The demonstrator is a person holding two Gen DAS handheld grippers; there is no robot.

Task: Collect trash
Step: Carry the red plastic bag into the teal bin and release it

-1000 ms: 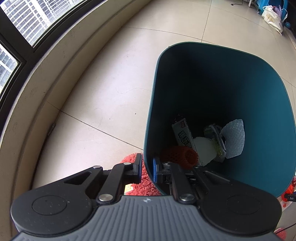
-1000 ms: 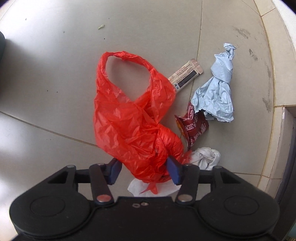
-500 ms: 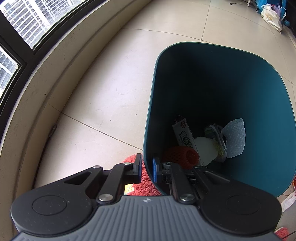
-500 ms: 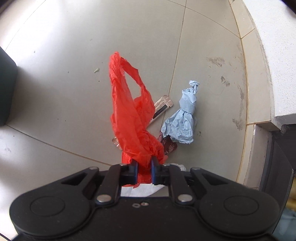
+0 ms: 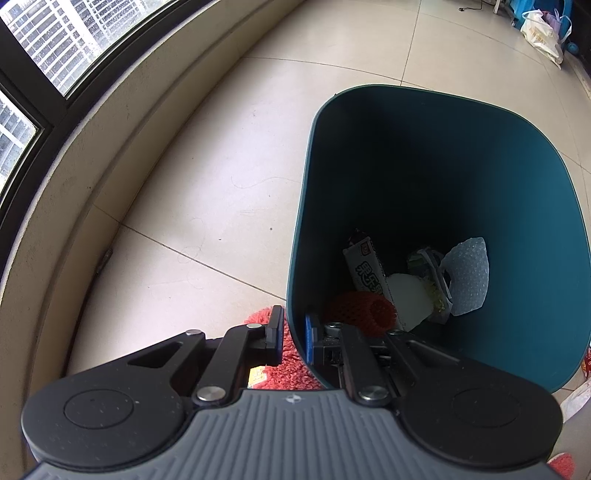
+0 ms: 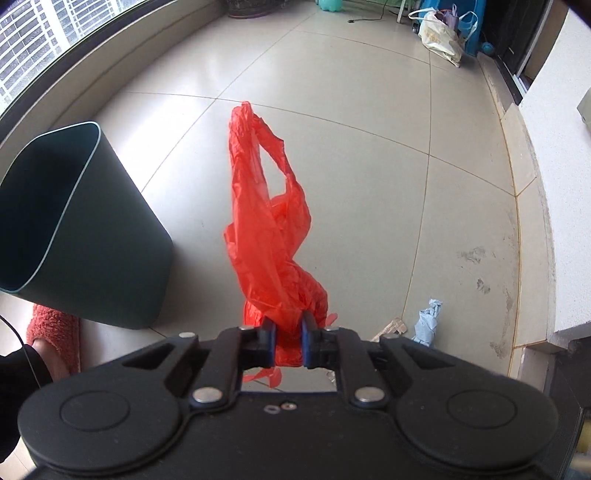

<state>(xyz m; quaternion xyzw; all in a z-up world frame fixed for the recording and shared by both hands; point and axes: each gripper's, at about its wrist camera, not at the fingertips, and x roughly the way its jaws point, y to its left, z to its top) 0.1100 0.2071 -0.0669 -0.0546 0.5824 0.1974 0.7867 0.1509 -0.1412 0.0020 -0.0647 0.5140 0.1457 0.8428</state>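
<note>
In the right wrist view a crumpled red plastic bag [image 6: 273,236] hangs lifted off the tiled floor, its lower end pinched in my right gripper [image 6: 287,339], which is shut on it. The dark teal trash bin [image 6: 92,240] stands tilted to the left of the bag. In the left wrist view my left gripper [image 5: 291,336] is shut on the bin's near rim, one finger outside and one inside the bin [image 5: 480,184]. Inside lie a red foam net [image 5: 364,312], a snack wrapper [image 5: 364,271] and bubble wrap [image 5: 469,280].
A crumpled blue paper [image 6: 426,323] and a wrapper strip [image 6: 391,328] lie on the floor at the right, near a white wall step [image 6: 561,206]. A red fuzzy slipper [image 6: 55,332] is by the bin. Shopping bags [image 6: 443,33] stand far back. Windows line the left.
My right gripper shut on the red bag and lifted it well off the floor, tilting up so the bin came into view. The left gripper and bin stayed still.
</note>
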